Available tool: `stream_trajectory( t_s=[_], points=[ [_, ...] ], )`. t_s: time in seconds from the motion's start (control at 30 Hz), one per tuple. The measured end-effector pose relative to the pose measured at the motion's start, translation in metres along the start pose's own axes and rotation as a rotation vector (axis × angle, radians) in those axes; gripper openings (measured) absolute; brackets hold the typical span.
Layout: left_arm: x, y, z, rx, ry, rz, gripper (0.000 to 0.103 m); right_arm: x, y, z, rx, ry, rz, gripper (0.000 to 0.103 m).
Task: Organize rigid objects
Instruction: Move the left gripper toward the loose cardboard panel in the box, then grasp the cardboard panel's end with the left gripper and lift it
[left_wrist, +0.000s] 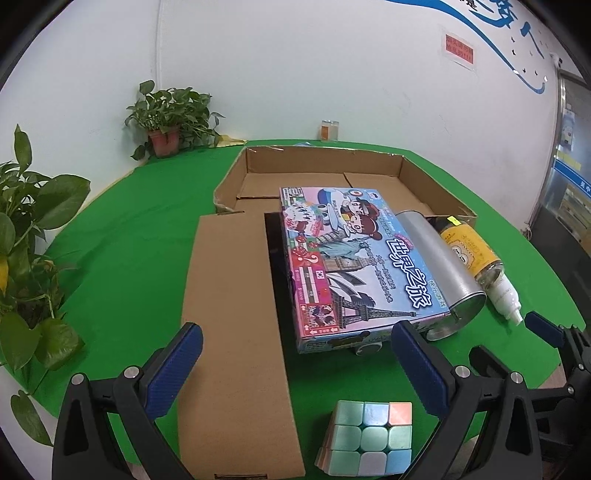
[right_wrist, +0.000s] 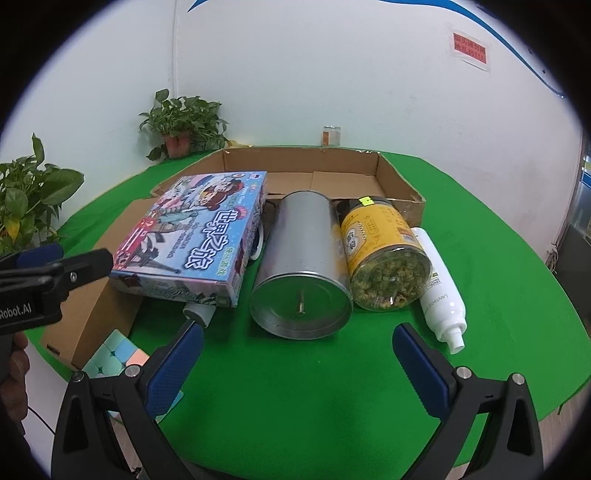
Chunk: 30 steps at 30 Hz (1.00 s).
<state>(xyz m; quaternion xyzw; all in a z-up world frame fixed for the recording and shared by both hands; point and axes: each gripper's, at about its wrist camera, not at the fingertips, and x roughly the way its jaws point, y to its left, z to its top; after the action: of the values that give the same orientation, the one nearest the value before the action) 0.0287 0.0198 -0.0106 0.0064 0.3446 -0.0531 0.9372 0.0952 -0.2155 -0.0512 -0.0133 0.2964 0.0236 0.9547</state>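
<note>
Pastel puzzle cube (left_wrist: 365, 439) lies nearest, between the spread, empty left tongs (left_wrist: 295, 354). Going right on the green table (right_wrist: 295, 387): cardboard flap (left_wrist: 232, 332), board game box (right_wrist: 195, 236) printed 世界之旅, metal can (right_wrist: 303, 269) on its side, yellow-labelled jar (right_wrist: 384, 254), white spray bottle (right_wrist: 443, 291). Right tongs (right_wrist: 297, 354) are open too, holding nothing. Behind stands an open carton (right_wrist: 399, 184); free cloth lies in front.
</note>
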Motion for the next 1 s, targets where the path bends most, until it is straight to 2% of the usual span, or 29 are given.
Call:
stream_trajectory(
  t_s=[0.27, 0.3, 0.33, 0.4, 0.47, 0.53, 0.57, 0.67, 0.7, 0.73, 0.83, 1.0],
  points=[
    [0.01, -0.001, 0.003, -0.003, -0.014, -0.001, 0.103, 0.006, -0.006, 0.004, 0.005, 0.014, -0.017, 0.1],
    [0.011, 0.001, 0.004, -0.005, -0.014, -0.008, 0.103, 0.006, -0.005, 0.004, 0.003, 0.018, -0.01, 0.095],
    [0.011, 0.003, 0.004, -0.009, -0.011, -0.01, 0.103, 0.007, -0.005, 0.004, 0.001, 0.022, -0.004, 0.084],
    [0.013, 0.008, 0.005, -0.017, -0.003, -0.006, 0.103, 0.009, -0.003, 0.003, -0.005, 0.046, 0.02, 0.074],
    [0.012, 0.015, 0.003, -0.024, -0.004, -0.007, 0.103, 0.009, -0.002, 0.004, 0.002, 0.052, 0.061, 0.074],
    [0.01, 0.022, 0.002, -0.026, -0.006, -0.006, 0.103, 0.007, 0.0, 0.007, 0.014, 0.036, 0.077, 0.079],
    [0.008, 0.026, 0.001, -0.029, -0.007, -0.005, 0.103, 0.006, 0.002, 0.008, 0.014, 0.027, 0.085, 0.087],
    [0.004, 0.038, -0.005, -0.038, 0.004, -0.016, 0.103, 0.006, 0.008, 0.011, 0.015, 0.019, 0.132, 0.091],
    [0.004, 0.042, -0.008, -0.038, 0.012, -0.021, 0.103, 0.006, 0.009, 0.012, 0.02, 0.022, 0.155, 0.099],
    [0.003, 0.046, -0.011, -0.038, 0.02, -0.026, 0.103, 0.005, 0.011, 0.013, 0.029, 0.022, 0.191, 0.103],
    [0.004, 0.057, -0.024, -0.039, 0.06, -0.034, 0.103, 0.001, 0.019, 0.018, 0.033, 0.009, 0.259, 0.103],
    [0.013, 0.066, -0.048, -0.036, 0.127, -0.008, 0.102, 0.002, 0.037, 0.031, 0.008, 0.02, 0.319, 0.103]
  ],
)
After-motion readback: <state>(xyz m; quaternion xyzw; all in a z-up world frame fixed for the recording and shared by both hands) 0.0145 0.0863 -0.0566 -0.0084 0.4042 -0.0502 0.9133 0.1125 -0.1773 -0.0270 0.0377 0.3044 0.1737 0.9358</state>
